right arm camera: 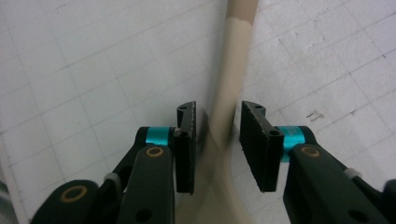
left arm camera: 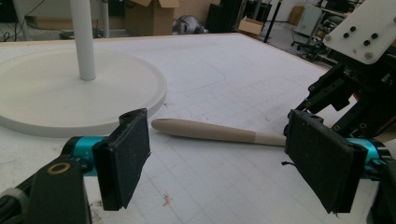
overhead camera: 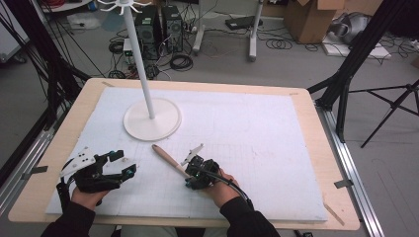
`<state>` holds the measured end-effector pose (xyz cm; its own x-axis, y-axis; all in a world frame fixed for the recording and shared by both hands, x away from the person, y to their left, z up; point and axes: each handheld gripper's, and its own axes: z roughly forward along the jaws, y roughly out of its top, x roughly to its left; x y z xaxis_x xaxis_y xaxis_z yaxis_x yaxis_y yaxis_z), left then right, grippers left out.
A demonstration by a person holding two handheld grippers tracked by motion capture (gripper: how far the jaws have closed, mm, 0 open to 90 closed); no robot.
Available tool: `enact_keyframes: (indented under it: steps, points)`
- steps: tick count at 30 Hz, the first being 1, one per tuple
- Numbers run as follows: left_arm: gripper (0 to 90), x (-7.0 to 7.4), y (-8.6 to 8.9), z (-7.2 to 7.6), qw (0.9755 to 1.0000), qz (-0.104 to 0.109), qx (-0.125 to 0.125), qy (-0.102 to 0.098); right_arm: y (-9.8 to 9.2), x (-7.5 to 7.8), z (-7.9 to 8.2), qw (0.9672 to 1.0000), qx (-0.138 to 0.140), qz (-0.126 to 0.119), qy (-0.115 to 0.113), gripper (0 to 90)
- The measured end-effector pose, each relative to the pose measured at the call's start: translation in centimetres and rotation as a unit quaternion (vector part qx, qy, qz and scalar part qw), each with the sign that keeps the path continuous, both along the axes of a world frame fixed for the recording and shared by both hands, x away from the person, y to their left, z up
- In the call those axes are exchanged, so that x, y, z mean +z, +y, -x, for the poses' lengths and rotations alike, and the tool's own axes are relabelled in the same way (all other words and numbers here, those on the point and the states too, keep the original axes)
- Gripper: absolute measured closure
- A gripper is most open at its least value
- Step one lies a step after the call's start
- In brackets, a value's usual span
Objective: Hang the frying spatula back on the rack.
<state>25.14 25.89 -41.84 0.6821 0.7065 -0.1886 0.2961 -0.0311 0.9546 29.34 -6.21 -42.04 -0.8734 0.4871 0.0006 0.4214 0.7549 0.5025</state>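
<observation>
The right tongs [right arm camera: 217, 140] straddle the wooden spoon's [right arm camera: 233, 70] neck crosswise, nearly pinching; the left tongs [left arm camera: 224, 161] rest spread beside it.

No lettering, label, brand or number could be read anywhere. The white mat [overhead camera: 247, 128] on the bench [overhead camera: 89, 98] carried a plain ruled grid and no writing. The cardboard boxes [overhead camera: 311, 17] on the floor beyond stood too far off and too blurred to make out any print.
</observation>
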Motion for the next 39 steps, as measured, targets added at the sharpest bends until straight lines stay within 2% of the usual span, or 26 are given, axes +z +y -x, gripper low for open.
enact_keyframes:
  steps: [11,16,25,27,29,33,39]
  points:
    - [23.1,0.0,0.0,-0.1,1.0000,-0.001,-0.001,0.002,0.4,0.1,0.2,0.9998,-0.016,0.008,0.001,77.6]
    - [23.6,0.0,0.1,-0.1,1.0000,0.001,0.001,0.002,0.4,0.2,0.2,0.9996,-0.026,0.007,0.008,77.9]
    - [24.0,0.1,0.5,0.0,0.9999,0.009,0.009,-0.001,0.2,0.3,0.0,0.9997,-0.023,0.000,0.010,78.0]
    - [24.3,0.2,0.5,0.0,0.9999,0.012,0.011,-0.003,0.0,0.3,0.1,0.9997,-0.022,-0.003,0.004,77.9]
    - [24.3,0.3,0.5,0.1,0.9996,0.022,0.015,-0.003,-0.3,0.6,0.1,0.9995,-0.027,-0.014,0.002,77.9]
    - [24.3,0.4,0.3,0.2,0.9995,0.027,0.018,-0.003,-1.3,1.4,0.0,0.9980,-0.041,-0.047,-0.007,77.9]
    - [24.1,0.7,-0.9,0.3,0.9997,0.025,0.006,0.003,-2.8,2.6,0.4,0.9944,-0.050,-0.089,-0.030,77.8]
